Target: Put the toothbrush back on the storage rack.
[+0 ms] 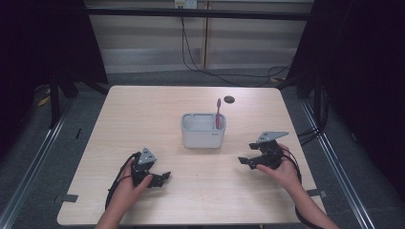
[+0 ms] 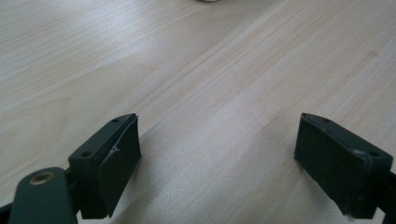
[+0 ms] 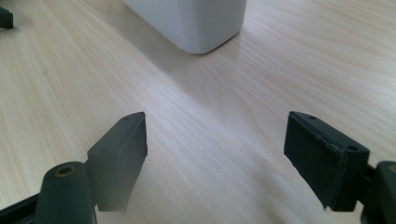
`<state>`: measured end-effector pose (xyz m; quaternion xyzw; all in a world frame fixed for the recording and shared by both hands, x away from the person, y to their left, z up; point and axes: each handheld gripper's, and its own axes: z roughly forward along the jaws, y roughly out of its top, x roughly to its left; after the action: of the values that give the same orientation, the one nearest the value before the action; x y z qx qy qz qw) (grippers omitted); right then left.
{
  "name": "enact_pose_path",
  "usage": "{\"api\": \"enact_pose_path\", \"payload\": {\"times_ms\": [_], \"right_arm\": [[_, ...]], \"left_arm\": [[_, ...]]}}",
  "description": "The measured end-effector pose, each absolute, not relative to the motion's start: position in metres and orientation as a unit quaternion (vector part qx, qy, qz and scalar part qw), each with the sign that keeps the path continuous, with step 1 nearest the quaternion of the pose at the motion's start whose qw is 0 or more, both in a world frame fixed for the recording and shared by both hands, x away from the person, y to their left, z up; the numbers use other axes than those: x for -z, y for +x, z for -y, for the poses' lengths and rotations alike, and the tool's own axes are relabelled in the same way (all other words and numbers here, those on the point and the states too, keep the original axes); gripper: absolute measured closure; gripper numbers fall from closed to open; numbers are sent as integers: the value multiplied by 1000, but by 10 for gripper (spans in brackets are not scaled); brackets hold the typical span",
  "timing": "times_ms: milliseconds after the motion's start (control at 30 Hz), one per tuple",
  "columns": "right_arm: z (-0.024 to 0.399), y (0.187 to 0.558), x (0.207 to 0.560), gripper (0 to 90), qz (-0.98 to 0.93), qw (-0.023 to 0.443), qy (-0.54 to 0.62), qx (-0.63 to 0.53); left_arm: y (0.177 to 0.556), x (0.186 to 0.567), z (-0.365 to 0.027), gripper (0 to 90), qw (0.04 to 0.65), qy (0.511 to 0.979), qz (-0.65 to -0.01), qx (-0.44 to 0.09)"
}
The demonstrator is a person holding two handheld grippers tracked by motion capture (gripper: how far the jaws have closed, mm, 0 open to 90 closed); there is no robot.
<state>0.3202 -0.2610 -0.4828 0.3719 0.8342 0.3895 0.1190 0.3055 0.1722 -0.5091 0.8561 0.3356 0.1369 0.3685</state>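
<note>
A white two-compartment holder (image 1: pixel 203 130) stands at the middle of the wooden table (image 1: pixel 143 109). A pink toothbrush (image 1: pixel 218 114) stands upright in its right compartment. My left gripper (image 1: pixel 162 178) rests low over the table near the front left, open, with nothing between its jaws (image 2: pixel 217 158). My right gripper (image 1: pixel 246 161) is at the front right, open and empty (image 3: pixel 215 158), pointing left. The holder's near corner (image 3: pixel 191 23) lies ahead of the right gripper's jaws.
A small dark round spot (image 1: pixel 229 99) sits on the table behind the holder. Black cables (image 1: pixel 191 52) run across the floor beyond the table. Dark curtains flank both sides. Bare wood lies between the grippers.
</note>
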Motion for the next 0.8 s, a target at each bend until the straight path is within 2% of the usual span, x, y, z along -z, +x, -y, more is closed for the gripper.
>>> {"api": "enact_pose_path", "payload": {"times_ms": [800], "right_arm": [[268,317,506,205,-856,128,365,-344]], "left_arm": [[305,509,-172,139,368,856,-336,-138]]}}
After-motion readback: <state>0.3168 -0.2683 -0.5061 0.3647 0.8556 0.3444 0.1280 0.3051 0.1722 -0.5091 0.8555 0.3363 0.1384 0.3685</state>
